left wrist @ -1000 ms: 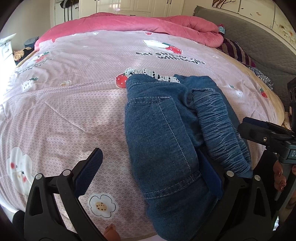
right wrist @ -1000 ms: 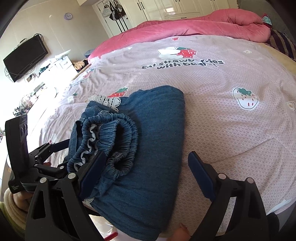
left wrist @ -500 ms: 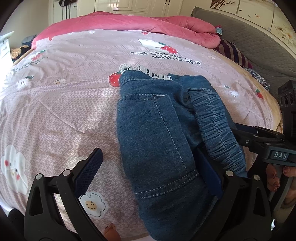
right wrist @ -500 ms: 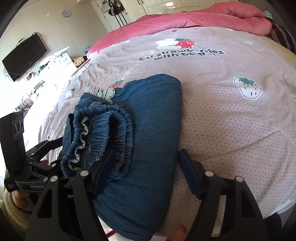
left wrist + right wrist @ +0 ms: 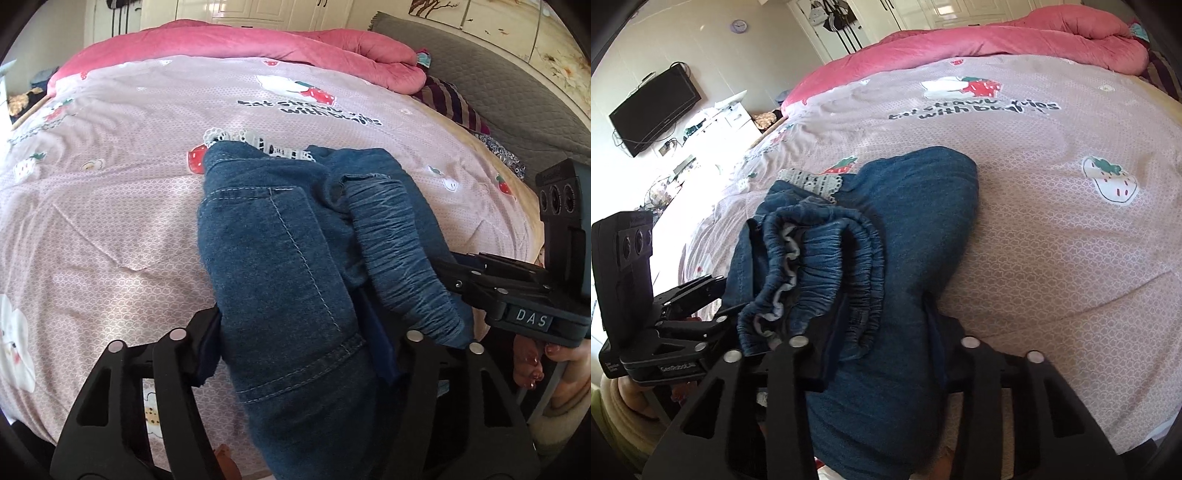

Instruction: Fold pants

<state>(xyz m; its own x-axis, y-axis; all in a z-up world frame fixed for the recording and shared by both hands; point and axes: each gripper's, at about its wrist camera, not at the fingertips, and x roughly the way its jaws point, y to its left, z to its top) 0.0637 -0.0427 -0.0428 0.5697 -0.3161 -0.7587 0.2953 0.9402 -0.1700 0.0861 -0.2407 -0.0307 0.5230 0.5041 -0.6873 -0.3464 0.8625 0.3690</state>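
Folded blue denim pants (image 5: 280,266) lie on the bed, the gathered elastic waistband (image 5: 399,258) on top and a white lace trim (image 5: 255,140) at the far end. My left gripper (image 5: 295,347) is closing on the near end of the pocket side, and both pads press the denim. In the right wrist view the pants (image 5: 923,229) are pinched narrow between the closing jaws of my right gripper (image 5: 882,350), just beside the waistband (image 5: 820,266). Each gripper shows in the other's view: the right gripper (image 5: 517,295), the left gripper (image 5: 683,314).
The bed carries a pink strawberry-print sheet (image 5: 110,206) with a rolled pink duvet (image 5: 258,44) at its far end. A grey padded headboard (image 5: 498,85) and striped cloth (image 5: 454,103) lie to the right. A wall TV (image 5: 653,107) and cluttered dresser (image 5: 713,122) stand left of the bed.
Both grippers' jaws have closed inward from wide open onto the near end of the pants. The denim between them is now squeezed narrower and bunched.
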